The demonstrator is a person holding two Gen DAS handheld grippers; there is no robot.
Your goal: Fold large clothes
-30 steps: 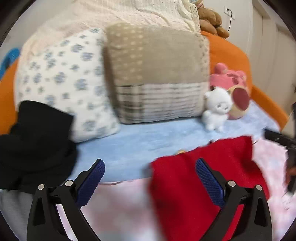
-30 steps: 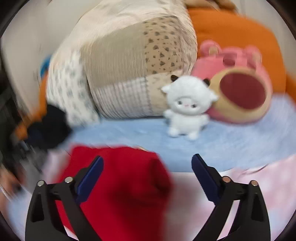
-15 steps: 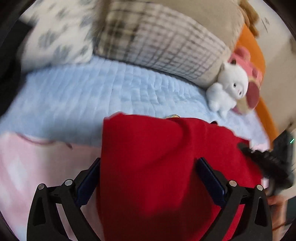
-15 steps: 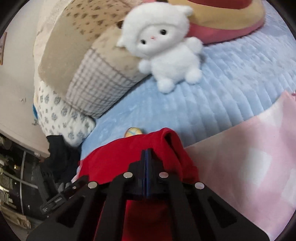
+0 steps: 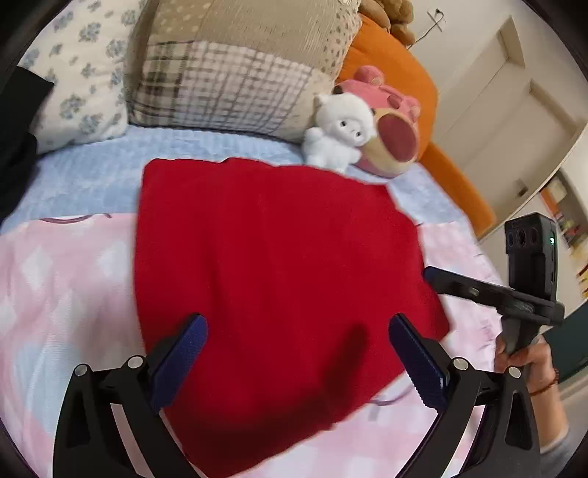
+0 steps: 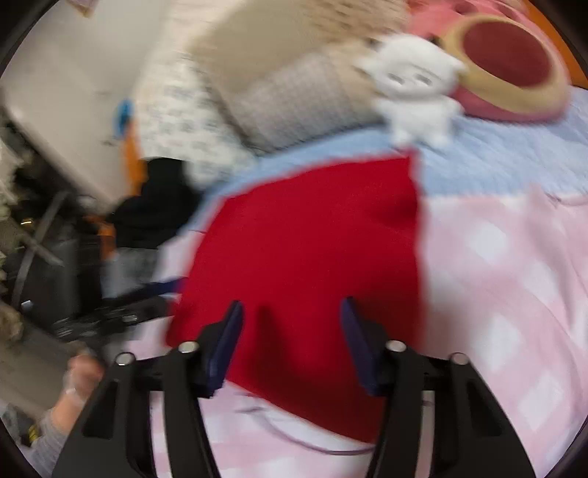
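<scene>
Here only the left view shows a doorway; both grippers spread above the red garment.

Bed with pale blue quilted cover, pink checked blanket nearer. Orange padded headboard behind patchwork pillow and floral pillow. Cream panelled doors at right; wall socket with cord above. Daylight, soft.
</scene>
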